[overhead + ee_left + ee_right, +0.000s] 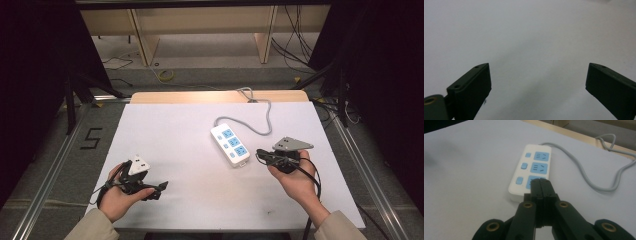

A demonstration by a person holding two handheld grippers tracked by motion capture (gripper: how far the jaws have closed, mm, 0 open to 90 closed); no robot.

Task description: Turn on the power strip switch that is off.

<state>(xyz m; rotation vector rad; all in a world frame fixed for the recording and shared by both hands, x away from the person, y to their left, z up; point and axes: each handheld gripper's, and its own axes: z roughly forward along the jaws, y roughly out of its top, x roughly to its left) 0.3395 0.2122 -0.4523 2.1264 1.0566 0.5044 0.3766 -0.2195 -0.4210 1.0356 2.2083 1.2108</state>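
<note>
A white power strip (230,144) with blue sockets and switches lies right of the table's middle, its grey cable (260,117) curling back over the far edge. My right gripper (260,155) is shut with nothing in it, its tips just right of the strip's near end. In the right gripper view the closed tips (540,185) point at the nearest socket of the power strip (530,172). My left gripper (159,189) rests at the front left, held by a hand. Its jaws stand wide apart over bare white tabletop, one finger (472,87) at each side of that view.
The white table cover (175,125) has a wooden strip along its far edge. Beyond it stand wooden shelf legs and loose cables on the floor. Metal rails run along both sides of the table, with dark curtains left and right.
</note>
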